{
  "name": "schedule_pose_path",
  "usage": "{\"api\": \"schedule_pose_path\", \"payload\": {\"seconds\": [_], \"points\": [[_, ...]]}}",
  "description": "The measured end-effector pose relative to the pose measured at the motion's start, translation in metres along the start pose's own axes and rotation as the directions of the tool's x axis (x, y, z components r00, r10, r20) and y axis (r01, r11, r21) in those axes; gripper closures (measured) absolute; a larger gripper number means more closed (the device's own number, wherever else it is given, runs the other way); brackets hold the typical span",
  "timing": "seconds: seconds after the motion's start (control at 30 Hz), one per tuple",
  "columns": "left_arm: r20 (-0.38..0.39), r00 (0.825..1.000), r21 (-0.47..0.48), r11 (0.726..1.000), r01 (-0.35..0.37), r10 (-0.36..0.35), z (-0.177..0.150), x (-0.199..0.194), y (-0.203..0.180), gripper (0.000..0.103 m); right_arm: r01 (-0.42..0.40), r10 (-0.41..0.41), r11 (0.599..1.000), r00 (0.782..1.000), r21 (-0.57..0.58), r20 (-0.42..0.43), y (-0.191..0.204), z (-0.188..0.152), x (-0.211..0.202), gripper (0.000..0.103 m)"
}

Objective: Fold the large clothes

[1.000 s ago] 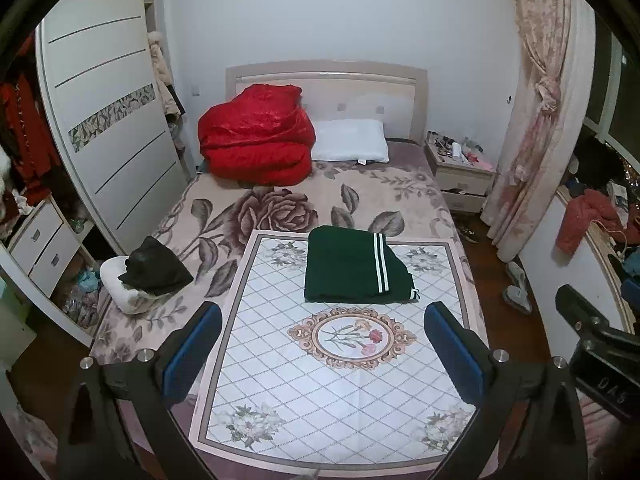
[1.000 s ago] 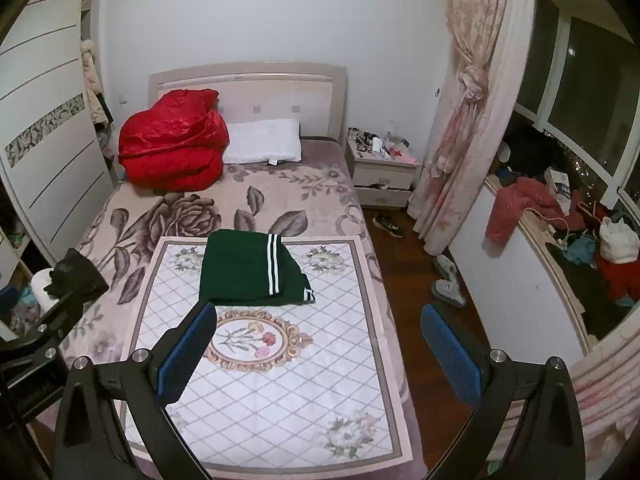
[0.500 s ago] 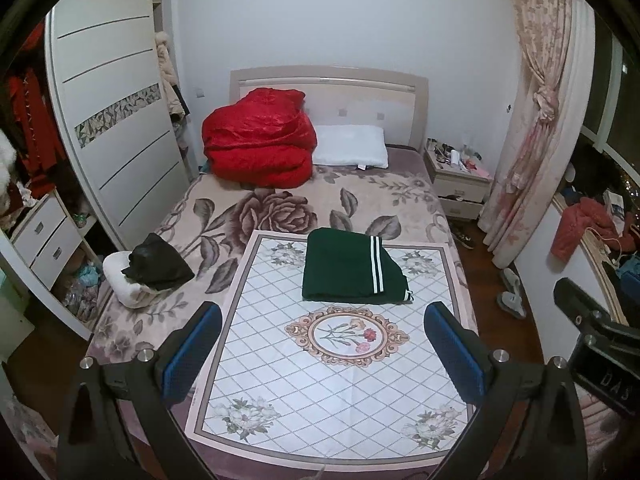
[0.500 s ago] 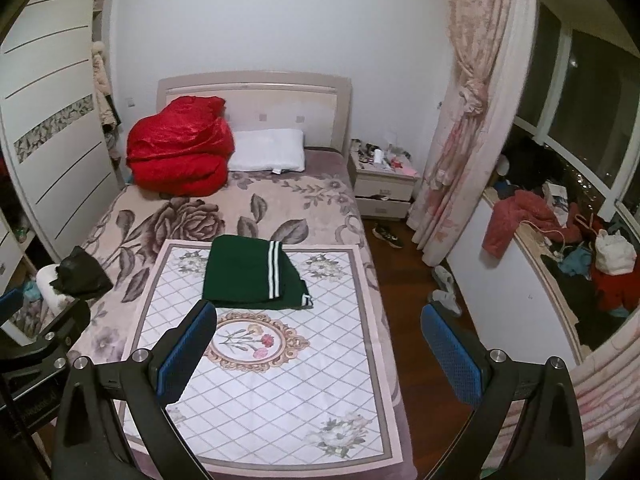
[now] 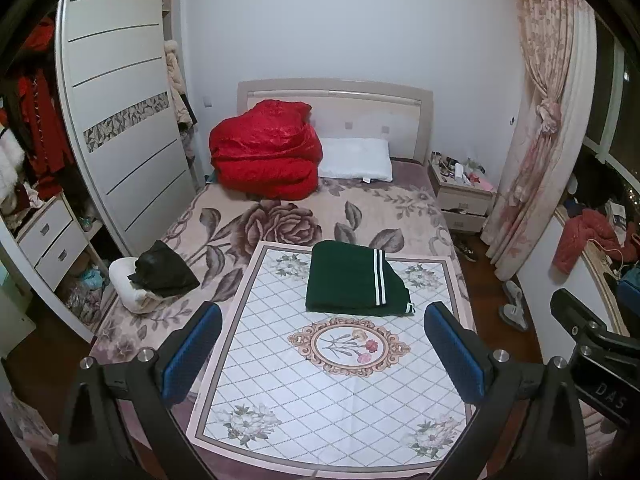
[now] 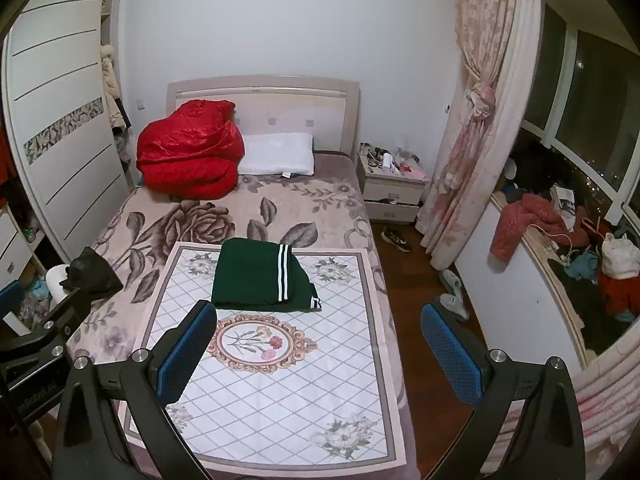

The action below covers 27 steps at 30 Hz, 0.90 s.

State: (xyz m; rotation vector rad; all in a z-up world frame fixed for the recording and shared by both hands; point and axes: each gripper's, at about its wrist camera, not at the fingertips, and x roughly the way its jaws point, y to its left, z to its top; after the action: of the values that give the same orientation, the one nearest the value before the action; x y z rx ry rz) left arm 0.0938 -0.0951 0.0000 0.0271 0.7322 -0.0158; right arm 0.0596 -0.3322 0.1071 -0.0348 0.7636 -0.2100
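Green cloth with two white stripes — the folded garment — lies as a neat rectangle on the far half of a white diamond-patterned mat, just beyond the mat's oval flower emblem. The mat is spread over the near part of the bed, whose cover carries large rose prints.

The left hand-held gripper hangs above the near end of the mat, its blue-padded fingers spread wide with nothing between them, well apart from the garment. The right hand-held gripper is likewise spread wide and empty, its left pad over the mat and its right pad over the wooden floor beside the bed. Each gripper shows at the edge of the other's view.

At the head of the bed a bunched red quilt sits beside a white pillow. On the bed's left edge a dark item rests on a white bundle — what it is cannot be told. A cluttered nightstand stands to the right of the bed, next to a tied-back floral curtain.
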Motion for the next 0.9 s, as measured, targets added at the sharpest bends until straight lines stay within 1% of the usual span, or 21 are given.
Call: {"api": "schedule_pose_path", "payload": {"seconds": [0.3, 0.57, 0.9], "points": [[-0.001, 1.000, -0.001, 1.000, 0.001, -0.001, 0.0001, -0.0011, -0.0009, 0.000, -0.010, 0.010, 1.000, 1.000, -0.002, -0.004, -0.0023, 0.0037, 0.0033, 0.000], [-0.003, 1.000, -0.008, 1.000, 0.005, -0.005, 0.0001, -0.0034, 0.0007, 0.000, -0.012, 0.012, 1.000, 1.000, 0.001, -0.004, 0.0041, -0.0039, -0.0029, 0.000], [0.006, 1.000, 0.002, 1.000, 0.000, 0.000, -0.0004, -0.0069, -0.0006, 0.000, -0.020, 0.020, 1.000, 1.000, -0.001, -0.006, 0.0020, -0.0002, 0.0002, 0.000]]}}
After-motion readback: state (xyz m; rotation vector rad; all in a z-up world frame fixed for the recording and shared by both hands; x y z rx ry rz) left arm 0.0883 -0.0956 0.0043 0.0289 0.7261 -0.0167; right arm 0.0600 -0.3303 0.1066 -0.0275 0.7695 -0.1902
